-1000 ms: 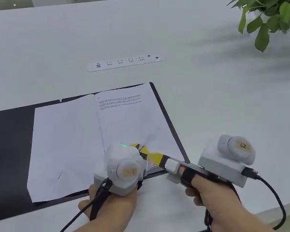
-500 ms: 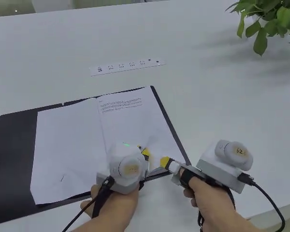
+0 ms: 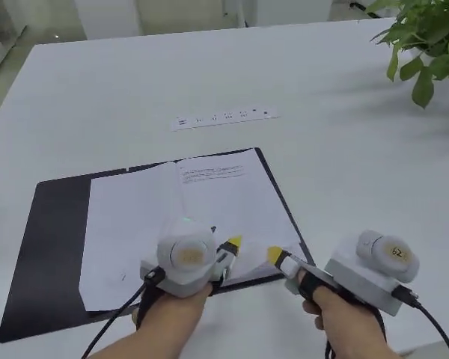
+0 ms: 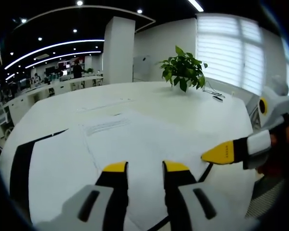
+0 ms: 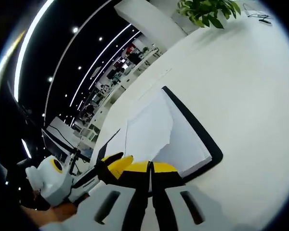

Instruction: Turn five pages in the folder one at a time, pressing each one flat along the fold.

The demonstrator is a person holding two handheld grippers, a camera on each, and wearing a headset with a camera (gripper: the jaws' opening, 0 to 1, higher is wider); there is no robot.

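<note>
The black folder (image 3: 54,239) lies open on the white table, its white pages (image 3: 209,206) flat, with printed lines at the top of the right page. My left gripper (image 3: 232,243) hovers over the lower right page near the folder's front edge; its yellow-tipped jaws (image 4: 145,167) stand a little apart with nothing between them. My right gripper (image 3: 275,255) sits just off the folder's front right corner, tip pointing at the left one, jaws (image 5: 149,168) pressed together and empty. The folder (image 5: 197,132) shows ahead of it with a page edge slightly raised.
A white power strip (image 3: 224,117) lies behind the folder. A potted plant (image 3: 426,37) stands at the far right, also the plant (image 4: 183,72). The table's near edge runs just below both hands. Cables trail from both grippers.
The right gripper has drawn back off the page toward the front right, so the two yellow tips now stand apart. The head camera has tilted, shifting the whole picture.
</note>
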